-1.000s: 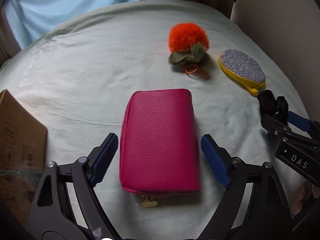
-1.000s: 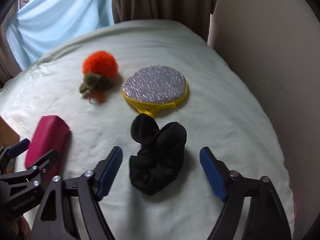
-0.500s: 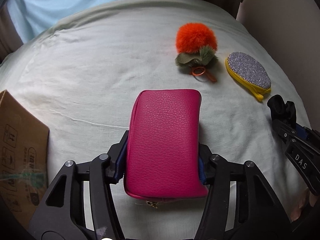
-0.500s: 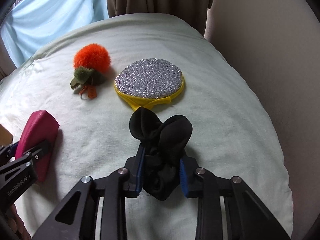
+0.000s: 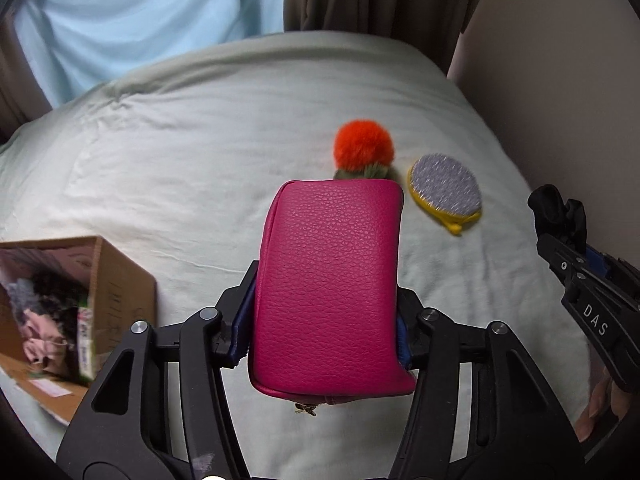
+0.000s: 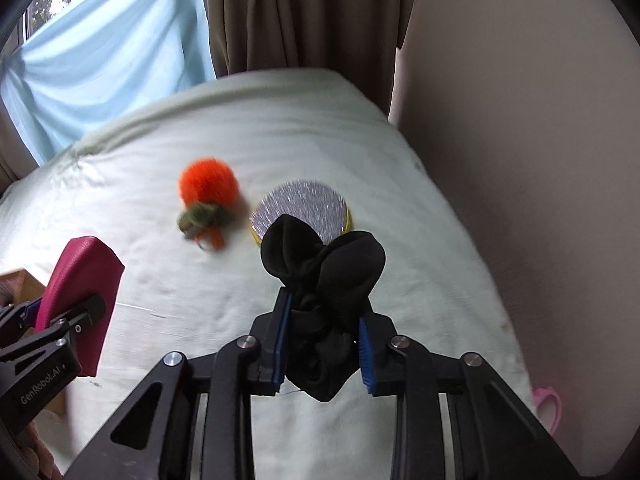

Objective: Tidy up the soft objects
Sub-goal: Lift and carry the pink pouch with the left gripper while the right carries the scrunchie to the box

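My left gripper point(image 5: 326, 330) is shut on a magenta leather pouch point(image 5: 330, 280), held clear above the pale green bed sheet point(image 5: 180, 168). My right gripper point(image 6: 324, 348) is shut on a black fabric scrunchie point(image 6: 326, 276), also lifted off the bed. In the left wrist view the right gripper point(image 5: 580, 276) shows at the right edge with the scrunchie point(image 5: 556, 212) sticking out. In the right wrist view the left gripper point(image 6: 60, 320) holds the pouch point(image 6: 80, 276) at the left. An orange pom-pom charm point(image 5: 362, 148) point(image 6: 206, 188) and a glittery silver pad with a yellow rim point(image 5: 446, 188) point(image 6: 304, 208) lie on the sheet.
An open cardboard box point(image 5: 68, 304) with several soft items inside stands at the left on the bed. A beige wall point(image 6: 520, 160) runs along the right side. Brown curtains point(image 6: 300, 16) and a light blue drape point(image 5: 140, 20) hang behind. A pink item point(image 6: 548, 404) peeks out at the bed's right edge.
Both grippers closed, the left on the pouch and the right on the scrunchie, then lifted them off the sheet. The box's open top has come into view.
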The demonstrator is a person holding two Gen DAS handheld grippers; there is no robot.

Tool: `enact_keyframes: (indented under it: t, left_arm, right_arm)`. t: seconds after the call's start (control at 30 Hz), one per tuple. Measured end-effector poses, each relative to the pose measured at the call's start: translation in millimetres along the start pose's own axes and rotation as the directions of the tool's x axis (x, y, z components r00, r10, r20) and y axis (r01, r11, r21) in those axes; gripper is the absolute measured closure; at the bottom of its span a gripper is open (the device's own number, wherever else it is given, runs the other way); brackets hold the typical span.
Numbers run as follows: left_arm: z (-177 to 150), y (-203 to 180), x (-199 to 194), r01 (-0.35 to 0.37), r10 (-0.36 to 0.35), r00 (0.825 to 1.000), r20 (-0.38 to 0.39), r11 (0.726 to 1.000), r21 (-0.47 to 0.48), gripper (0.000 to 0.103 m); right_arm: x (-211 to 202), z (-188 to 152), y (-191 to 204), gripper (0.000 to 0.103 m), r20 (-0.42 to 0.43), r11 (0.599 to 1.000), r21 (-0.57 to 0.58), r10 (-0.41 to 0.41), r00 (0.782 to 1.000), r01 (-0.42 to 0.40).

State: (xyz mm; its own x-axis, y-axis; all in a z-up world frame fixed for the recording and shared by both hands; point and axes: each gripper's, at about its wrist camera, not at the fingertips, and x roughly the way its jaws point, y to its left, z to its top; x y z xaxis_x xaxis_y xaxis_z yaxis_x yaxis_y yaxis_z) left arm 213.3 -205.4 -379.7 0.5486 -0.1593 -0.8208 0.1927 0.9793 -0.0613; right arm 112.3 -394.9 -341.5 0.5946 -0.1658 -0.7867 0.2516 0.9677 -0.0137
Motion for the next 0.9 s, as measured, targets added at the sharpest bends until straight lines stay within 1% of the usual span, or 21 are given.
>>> enact_keyframes:
  t: [0.07, 0.23, 0.37, 0.47, 0.57, 0.67, 0.77, 0.9]
  left_arm:
    - [9, 1, -25, -0.002, 0.002, 1.0, 0.014, 1.0, -0.004, 0.052]
    - [25, 16, -89, 0.005, -0.004, 0.999, 0.032, 1.0, -0.024, 0.052]
    - [34, 38, -137, 0.021, -0.019, 0.999, 0.031, 0.998, -0.052, 0.052]
    - [36, 61, -171, 0.024, -0.02, 0.999, 0.051, 0.997, -0.079, 0.052]
    - [37, 89, -206, 0.016, -0.009, 0.998, 0.069, 0.996, -0.092, 0.052]
    - [38, 118, -231, 0.001, 0.007, 0.996, 0.085, 0.995, -0.095, 0.052]
    - [34, 153, -254, -0.018, 0.029, 0.995, 0.098, 0.993, -0.114, 0.052]
    - [28, 202, -271, -0.051, 0.067, 0.992, 0.105, 0.987, -0.15, 0.052]
  right_arm:
    - [-18, 9, 5, 0.076, 0.008, 1.0, 0.002, 0.005, 1.0, -0.005]
    - [-82, 33, 18, 0.076, 0.034, 1.0, 0.018, 0.017, 0.999, -0.017]
    - [-135, 48, 39, 0.076, 0.063, 0.999, 0.027, 0.037, 0.997, -0.038]
    - [-169, 55, 58, 0.076, 0.075, 0.997, 0.014, 0.07, 0.995, -0.071]
    - [-200, 58, 86, 0.076, 0.087, 0.994, -0.016, 0.11, 0.99, -0.109]
    - [-229, 57, 119, 0.076, 0.105, 0.987, -0.067, 0.151, 0.983, -0.145]
    - [-248, 55, 155, 0.076, 0.105, 0.974, -0.108, 0.208, 0.972, -0.197]
    - [-260, 49, 208, 0.076, 0.088, 0.955, -0.142, 0.273, 0.958, -0.259]
